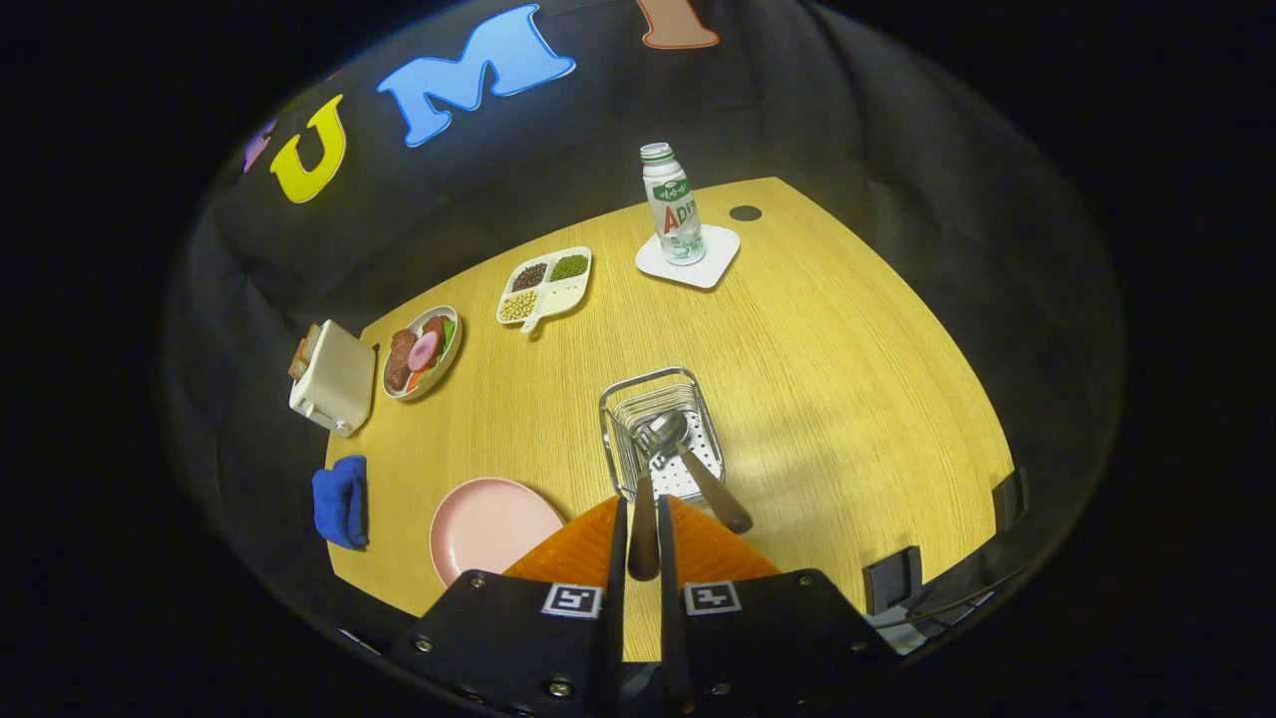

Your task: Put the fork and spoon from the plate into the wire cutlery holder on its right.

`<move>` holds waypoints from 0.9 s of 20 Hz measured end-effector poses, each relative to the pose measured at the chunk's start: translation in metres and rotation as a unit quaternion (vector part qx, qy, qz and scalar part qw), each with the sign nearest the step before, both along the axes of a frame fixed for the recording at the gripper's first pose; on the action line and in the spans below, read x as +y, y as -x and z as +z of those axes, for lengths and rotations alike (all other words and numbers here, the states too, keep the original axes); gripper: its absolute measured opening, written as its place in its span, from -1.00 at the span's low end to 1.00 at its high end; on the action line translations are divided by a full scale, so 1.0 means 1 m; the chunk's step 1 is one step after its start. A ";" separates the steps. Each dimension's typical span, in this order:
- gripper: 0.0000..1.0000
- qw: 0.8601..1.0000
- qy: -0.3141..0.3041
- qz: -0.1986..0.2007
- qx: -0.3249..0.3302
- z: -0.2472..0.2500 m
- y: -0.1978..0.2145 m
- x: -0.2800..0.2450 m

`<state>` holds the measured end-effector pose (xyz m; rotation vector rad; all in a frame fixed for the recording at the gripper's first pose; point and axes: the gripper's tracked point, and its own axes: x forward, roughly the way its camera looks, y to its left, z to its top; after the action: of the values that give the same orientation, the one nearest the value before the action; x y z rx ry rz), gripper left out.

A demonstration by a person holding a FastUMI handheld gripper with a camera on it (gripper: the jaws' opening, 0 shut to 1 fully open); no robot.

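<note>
Between the gripper (pixel 643 543) jaws, a half-hidden utensil handle (pixel 644 538) sits clamped.

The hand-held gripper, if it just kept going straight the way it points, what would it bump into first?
Probably the wire cutlery holder. The hand-held gripper is shut on a utensil handle whose head already reaches into the holder, beside another utensil leaning inside. Depth is hard to judge.

Tool (pixel 643 538) points forward and down; its two fingers (pixel 613 543) stand nearly closed, clamped on a thin utensil handle (pixel 644 543) between them
</note>
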<state>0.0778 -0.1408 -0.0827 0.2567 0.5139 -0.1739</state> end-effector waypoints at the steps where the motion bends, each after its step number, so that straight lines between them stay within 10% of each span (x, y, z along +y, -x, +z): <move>1: -0.68 1.000 -0.001 0.000 -0.002 0.001 -0.001 0.000; 12: -0.68 0.993 0.071 0.012 -0.093 0.055 -0.002 0.007; 18: -0.68 0.964 0.166 -0.001 -0.207 0.127 0.010 0.013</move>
<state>0.0682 -0.1278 0.0446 -0.0365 0.0646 -0.1990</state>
